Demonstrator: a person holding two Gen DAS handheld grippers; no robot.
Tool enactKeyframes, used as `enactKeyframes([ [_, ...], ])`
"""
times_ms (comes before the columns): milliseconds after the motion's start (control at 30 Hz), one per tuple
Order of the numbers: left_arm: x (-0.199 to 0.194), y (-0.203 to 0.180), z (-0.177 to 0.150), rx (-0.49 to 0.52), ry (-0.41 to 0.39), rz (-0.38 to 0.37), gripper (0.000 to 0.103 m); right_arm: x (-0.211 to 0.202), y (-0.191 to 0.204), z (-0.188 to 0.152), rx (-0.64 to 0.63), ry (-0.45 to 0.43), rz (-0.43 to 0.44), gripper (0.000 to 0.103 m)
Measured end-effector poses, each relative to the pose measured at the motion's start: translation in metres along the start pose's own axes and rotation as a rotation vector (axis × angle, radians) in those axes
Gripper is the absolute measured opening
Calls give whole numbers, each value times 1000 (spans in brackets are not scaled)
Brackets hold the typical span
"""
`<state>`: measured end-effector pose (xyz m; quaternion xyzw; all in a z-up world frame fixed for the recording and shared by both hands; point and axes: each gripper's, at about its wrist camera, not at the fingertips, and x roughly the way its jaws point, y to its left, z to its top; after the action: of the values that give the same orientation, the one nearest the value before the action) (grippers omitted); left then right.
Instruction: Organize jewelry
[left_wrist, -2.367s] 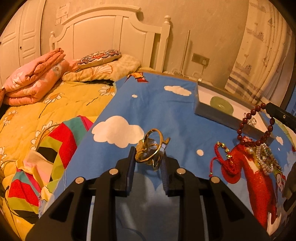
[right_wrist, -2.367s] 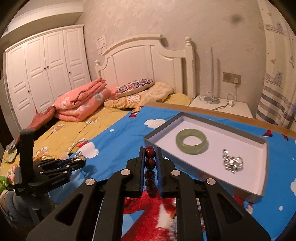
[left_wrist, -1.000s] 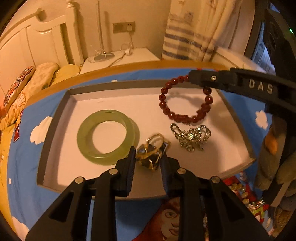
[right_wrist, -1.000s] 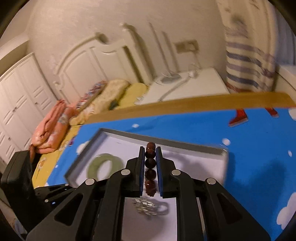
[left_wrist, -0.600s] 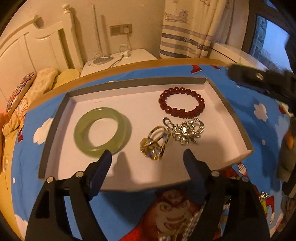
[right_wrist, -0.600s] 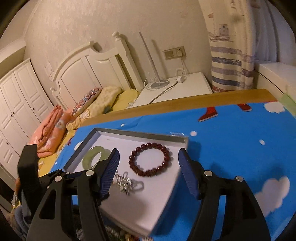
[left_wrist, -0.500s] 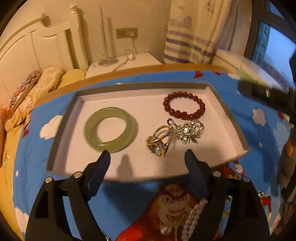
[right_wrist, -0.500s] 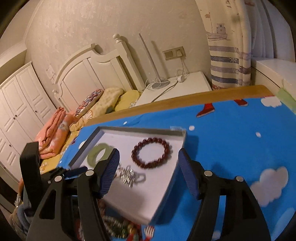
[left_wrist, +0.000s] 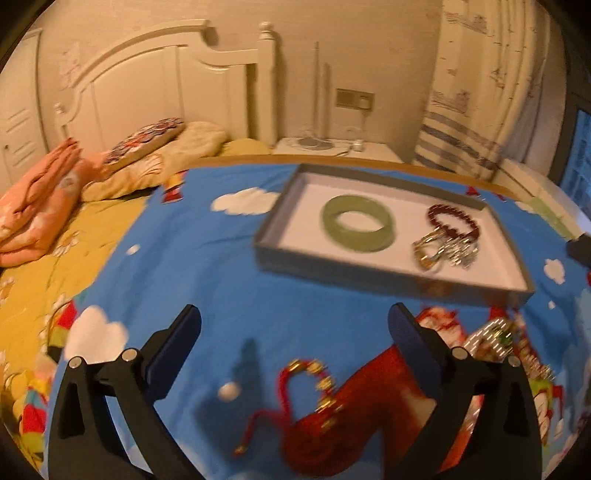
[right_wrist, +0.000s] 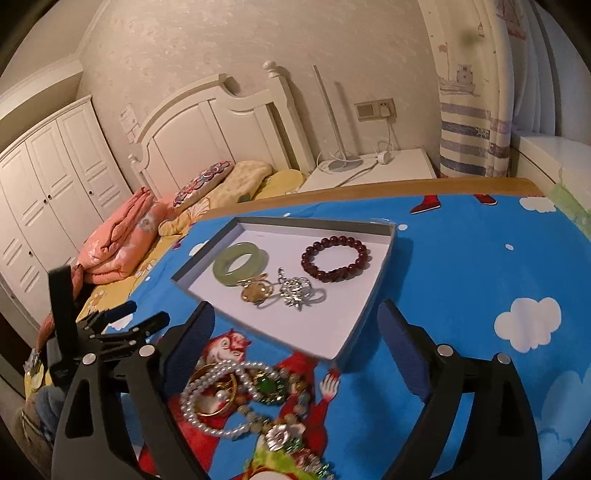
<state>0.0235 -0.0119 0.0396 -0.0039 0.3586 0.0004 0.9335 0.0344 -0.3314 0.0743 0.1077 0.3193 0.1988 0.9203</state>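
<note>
A grey tray (left_wrist: 273, 225) (right_wrist: 386, 254) with a white floor lies on the blue cartoon cloth. In it are a green jade bangle (left_wrist: 357, 222) (right_wrist: 239, 263), a dark red bead bracelet (left_wrist: 453, 221) (right_wrist: 335, 258), a gold ring (left_wrist: 426, 254) (right_wrist: 256, 291) and a silver brooch (left_wrist: 460, 253) (right_wrist: 295, 291). My left gripper (left_wrist: 293, 332) is open and empty, in front of the tray above a red cord bracelet (left_wrist: 306, 384). My right gripper (right_wrist: 295, 326) is open and empty, over a heap of pearl strands and a gold bangle (right_wrist: 221, 391).
The cloth covers a table with a wooden far edge (right_wrist: 369, 186). A bed with a yellow sheet, pillows and folded orange quilts (right_wrist: 118, 236) lies to the left. A white nightstand (right_wrist: 369, 170) and striped curtain (right_wrist: 476, 144) stand behind. The left gripper shows in the right wrist view (right_wrist: 107, 332).
Both grippers released their pieces into the tray, opened wide and pulled back from it. The left view has swung left and down to the loose jewelry in front.
</note>
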Motion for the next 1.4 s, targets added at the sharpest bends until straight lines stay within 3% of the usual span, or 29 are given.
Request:
enactKeyframes([
  [300,-23,20,-32,-73,7,39,100,-31,13,-11,15,-54,10,86],
  [500,-21,27,-34,-113,34,50,100,-64,32,-18,-70,-160,-5,87],
  [600,-23,22,-34,-93,28,53,100,-66,34,-22,-96,-171,-23,87],
  [733,-26,17,-33,-71,14,35,100,-51,33,-27,-79,-124,-50,87],
  [867,-28,21,-34,-72,17,-4,100,-33,47,-34,-110,-97,-20,87],
  [1167,-23,32,-38,63,89,-2,100,35,103,-63,-232,114,83,87],
  [1400,-19,56,-45,-27,104,-101,100,50,103,-70,-217,178,103,86],
])
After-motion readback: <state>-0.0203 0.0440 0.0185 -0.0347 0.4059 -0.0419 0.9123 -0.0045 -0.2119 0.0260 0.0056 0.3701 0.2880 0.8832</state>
